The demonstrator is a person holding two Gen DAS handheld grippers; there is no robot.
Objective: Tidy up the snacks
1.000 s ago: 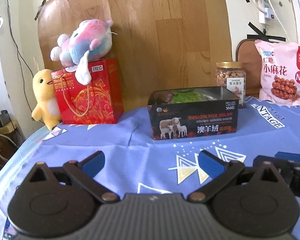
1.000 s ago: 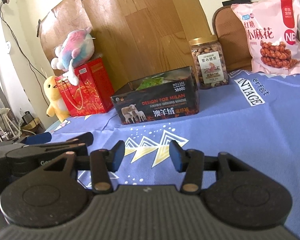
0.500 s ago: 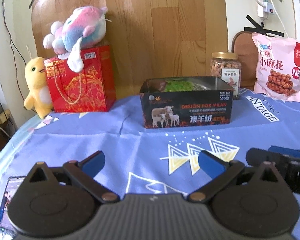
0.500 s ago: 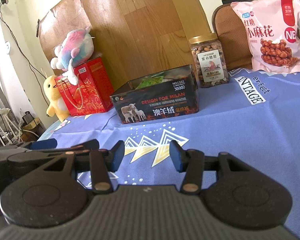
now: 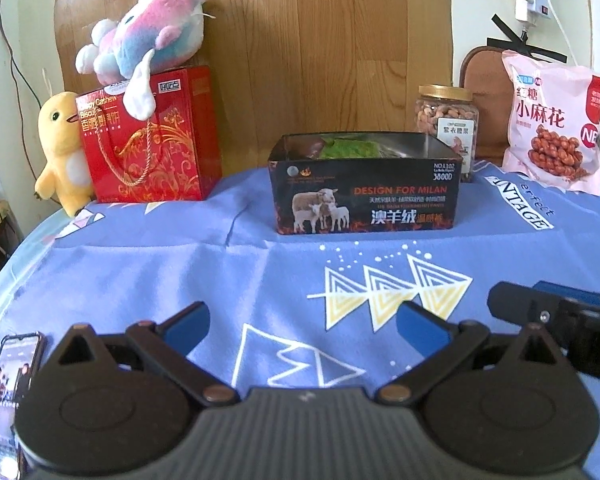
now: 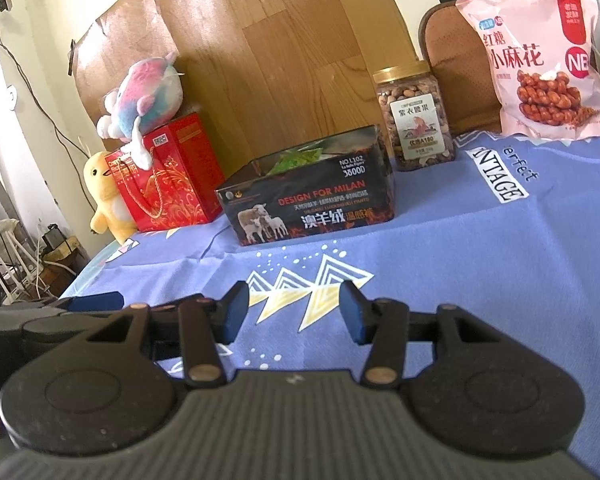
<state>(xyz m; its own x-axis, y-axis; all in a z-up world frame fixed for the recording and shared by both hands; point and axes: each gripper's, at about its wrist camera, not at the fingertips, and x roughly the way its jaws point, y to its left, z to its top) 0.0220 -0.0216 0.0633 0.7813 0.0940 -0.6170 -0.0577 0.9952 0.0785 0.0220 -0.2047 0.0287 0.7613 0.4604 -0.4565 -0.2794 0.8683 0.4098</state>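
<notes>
A black open-top box (image 5: 364, 192) (image 6: 312, 200) printed with sheep stands mid-table, with a green packet (image 5: 348, 148) and other snacks inside. Behind it to the right stands a clear nut jar (image 5: 446, 124) (image 6: 414, 120) with a gold lid. A pink snack bag (image 5: 556, 128) (image 6: 540, 56) leans upright at the far right. My left gripper (image 5: 302, 322) hangs open over the blue cloth near the front, nothing between its blue pads. My right gripper (image 6: 294, 312) is open too, empty, beside the left one.
A red gift bag (image 5: 148, 140) at the back left carries a pastel plush toy (image 5: 144, 40); a yellow duck plush (image 5: 60, 148) stands beside it. A phone (image 5: 8, 392) lies at the table's front left edge. A wooden board (image 5: 320, 40) backs the table.
The left wrist view has tilted downward, so the box and toys sit higher in frame and the phone has come into sight. The right gripper has stayed still.
</notes>
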